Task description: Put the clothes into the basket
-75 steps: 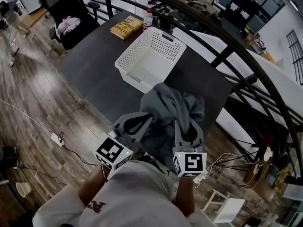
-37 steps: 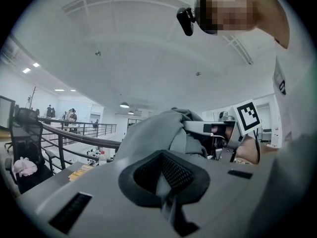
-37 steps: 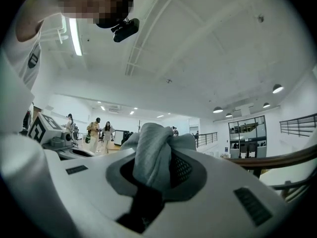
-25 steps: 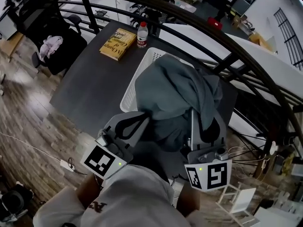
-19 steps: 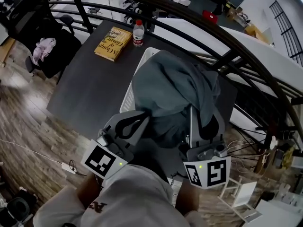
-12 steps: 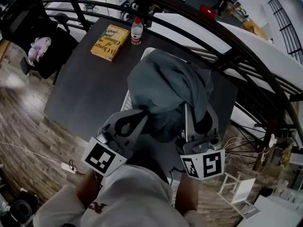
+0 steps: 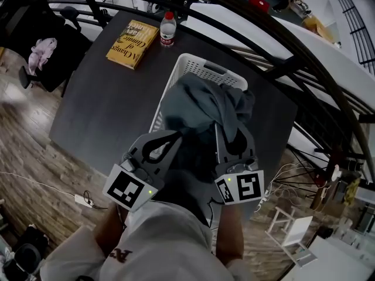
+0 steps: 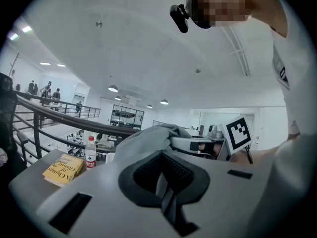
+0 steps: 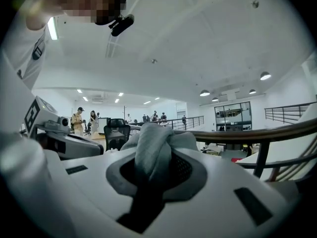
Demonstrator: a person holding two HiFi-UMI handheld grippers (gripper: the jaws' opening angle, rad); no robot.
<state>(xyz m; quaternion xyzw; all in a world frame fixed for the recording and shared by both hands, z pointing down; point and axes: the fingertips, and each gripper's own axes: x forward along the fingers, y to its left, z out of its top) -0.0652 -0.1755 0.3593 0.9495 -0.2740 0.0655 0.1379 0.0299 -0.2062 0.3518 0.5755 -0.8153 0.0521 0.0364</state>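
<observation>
Both grippers hold a grey-blue garment (image 7: pixel 202 107) bunched over the near half of the white perforated basket (image 7: pixel 206 69) on the dark table (image 7: pixel 99 98). My left gripper (image 7: pixel 176 136) is shut on the garment's left side. In the left gripper view a fold of the garment (image 8: pixel 148 138) is pinched in the left gripper (image 8: pixel 166 178). My right gripper (image 7: pixel 227 127) is shut on the right side. In the right gripper view the garment (image 9: pixel 153 140) bulges up out of the right gripper (image 9: pixel 152 168). Whether the cloth rests on the basket floor is hidden.
A yellow book (image 7: pixel 132 35) and a water bottle (image 7: pixel 168 29) lie at the table's far end, beyond the basket. A black chair with a pink cloth (image 7: pixel 38 47) stands to the left. A dark curved railing (image 7: pixel 293 45) runs along the right. Cables lie on the wooden floor (image 7: pixel 35 151).
The garment has come down between the grippers toward the basket, and the basket's far rim and handle now show. Both grippers kept their hold.
</observation>
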